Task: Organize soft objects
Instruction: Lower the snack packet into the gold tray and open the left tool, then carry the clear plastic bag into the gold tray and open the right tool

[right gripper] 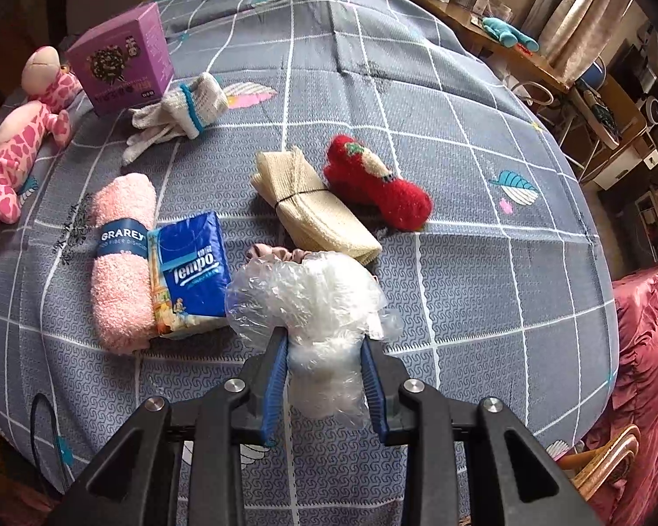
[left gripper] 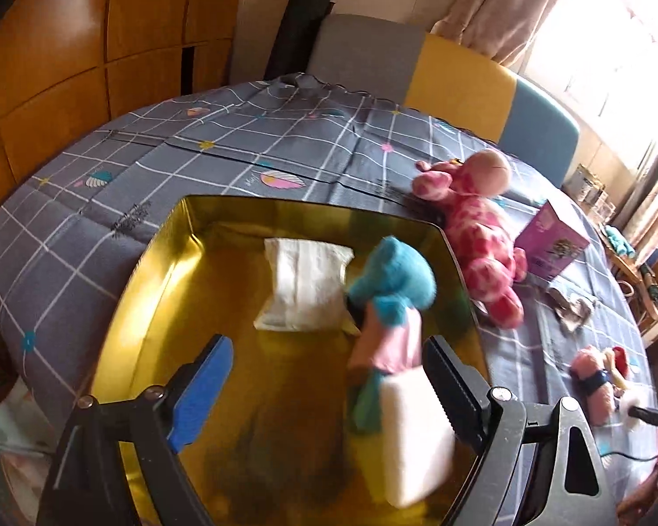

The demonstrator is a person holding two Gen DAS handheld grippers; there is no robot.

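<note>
In the left wrist view a gold tin [left gripper: 153,258] sits on the grey checked quilt. Inside it lie a white tissue pack [left gripper: 302,289], a blurred teal and pink plush toy [left gripper: 390,285] and a white foam block [left gripper: 416,434]. My left gripper [left gripper: 329,372] hangs open over the tin; the toy and block lie against its right finger [left gripper: 447,377], the left one stands well apart. In the right wrist view my right gripper [right gripper: 324,342] is shut on a crumpled clear plastic bag [right gripper: 316,302] above the quilt.
On the quilt [right gripper: 460,263] lie a pink rolled towel [right gripper: 118,263], a Tempo tissue pack [right gripper: 188,271], a beige cloth bundle [right gripper: 316,210], a red fuzzy sock [right gripper: 381,188], white gloves [right gripper: 184,109], a purple box [right gripper: 123,57] and a pink giraffe plush [right gripper: 17,140]. A desk [right gripper: 526,57] stands at the right.
</note>
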